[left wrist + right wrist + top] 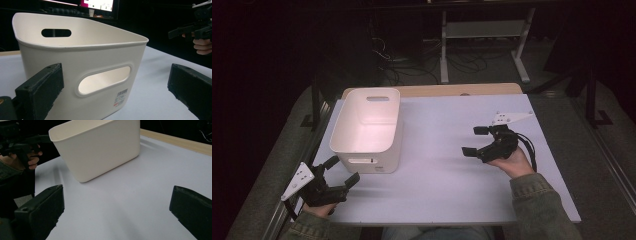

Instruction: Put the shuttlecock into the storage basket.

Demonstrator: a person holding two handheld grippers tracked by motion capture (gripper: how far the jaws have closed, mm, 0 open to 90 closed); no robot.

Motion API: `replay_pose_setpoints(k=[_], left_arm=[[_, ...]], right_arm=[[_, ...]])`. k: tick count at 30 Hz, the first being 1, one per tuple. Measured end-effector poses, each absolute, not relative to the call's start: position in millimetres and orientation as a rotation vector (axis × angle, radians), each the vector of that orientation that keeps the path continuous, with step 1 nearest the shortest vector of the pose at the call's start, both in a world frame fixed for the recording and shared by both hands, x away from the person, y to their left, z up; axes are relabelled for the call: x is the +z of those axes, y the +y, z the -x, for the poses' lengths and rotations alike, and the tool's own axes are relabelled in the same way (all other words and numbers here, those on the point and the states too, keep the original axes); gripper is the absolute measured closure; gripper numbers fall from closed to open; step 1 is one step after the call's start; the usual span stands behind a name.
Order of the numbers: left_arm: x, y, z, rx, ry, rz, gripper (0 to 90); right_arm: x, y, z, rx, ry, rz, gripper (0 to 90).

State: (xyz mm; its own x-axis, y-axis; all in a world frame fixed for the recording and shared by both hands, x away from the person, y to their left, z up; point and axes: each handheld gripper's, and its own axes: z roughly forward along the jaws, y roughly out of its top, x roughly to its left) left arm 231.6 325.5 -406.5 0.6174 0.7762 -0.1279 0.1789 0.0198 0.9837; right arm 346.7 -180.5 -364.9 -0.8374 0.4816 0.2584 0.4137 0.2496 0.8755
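A white plastic bin (367, 129) with slot handles stands empty on the left half of the pale table (447, 180). Just in front of its near wall, my left gripper (343, 170) is open and holds nothing. In the left gripper view the bin (82, 62) looms close, with its handle slot (103, 80) between the two spread jaws of the left gripper (115, 93). My right gripper (472, 141) is open and empty over the right half of the table, pointing toward the bin (100, 147), well apart from it. The right gripper (115, 212) shows bare table between its jaws.
A wooden strip (452, 90) runs along the table's far edge. Beyond it stand a white desk frame (484, 30) and loose cables (407, 62) on a dark floor. A lit monitor (100, 3) glows behind the bin. Open table lies between the grippers.
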Motion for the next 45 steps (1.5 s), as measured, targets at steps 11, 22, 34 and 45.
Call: replay_pose_setpoints(k=[11,22,34,45], left_arm=[[-407,325,-232,0.556,0.84,-1.508,0.0],[-407,325,-232,0.558,0.84,-1.51,0.0],[-407,326,-231,0.559,0.837,-1.511,0.0],[-407,326,-231,0.553,0.844,-1.508,0.0]], right_arm=[[-373,-193,-338,1.678,2.382,-0.911,0.0],[-384,-206,-330,1.67,2.351,-0.965,0.0],[-397,-229,-316,1.682,2.233,-1.032,0.0],[-402,-240,-302,1.668,2.152,-1.045,0.0]])
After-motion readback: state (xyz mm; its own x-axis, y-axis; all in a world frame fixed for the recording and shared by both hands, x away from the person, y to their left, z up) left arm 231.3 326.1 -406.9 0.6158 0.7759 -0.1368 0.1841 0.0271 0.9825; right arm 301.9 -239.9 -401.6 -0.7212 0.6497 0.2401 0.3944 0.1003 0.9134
